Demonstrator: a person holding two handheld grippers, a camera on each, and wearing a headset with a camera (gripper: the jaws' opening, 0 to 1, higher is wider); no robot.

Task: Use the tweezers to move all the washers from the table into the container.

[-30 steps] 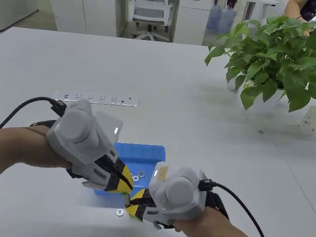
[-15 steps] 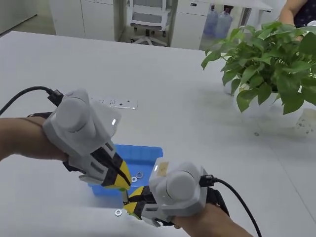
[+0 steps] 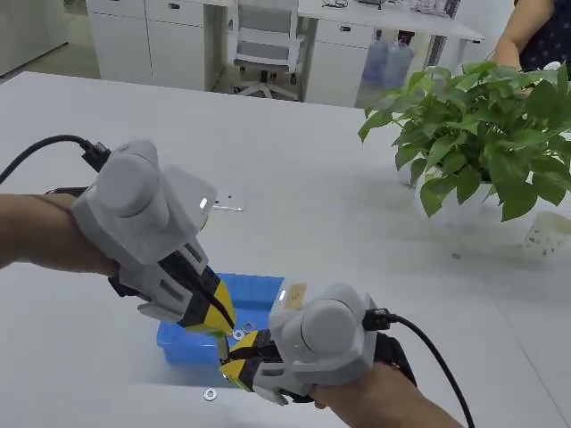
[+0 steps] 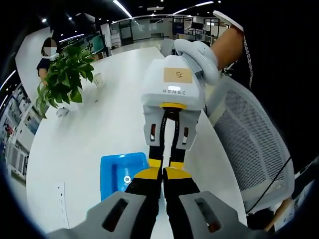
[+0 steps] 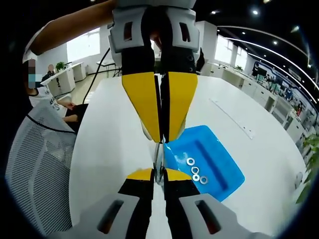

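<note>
Left gripper (image 4: 163, 173) and right gripper (image 5: 159, 174) both pinch the tweezers (image 5: 159, 155) (a handover, I judge). Mistimed release could drop them. One washer (image 3: 211, 393) lies at six o'clock of the blue container (image 3: 260, 287).

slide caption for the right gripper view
Left gripper and right gripper both grip the tweezers beside the blue container with washers inside.

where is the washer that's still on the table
In the head view the washer lies on the table just in front of the blue container, left of the right gripper.
</note>
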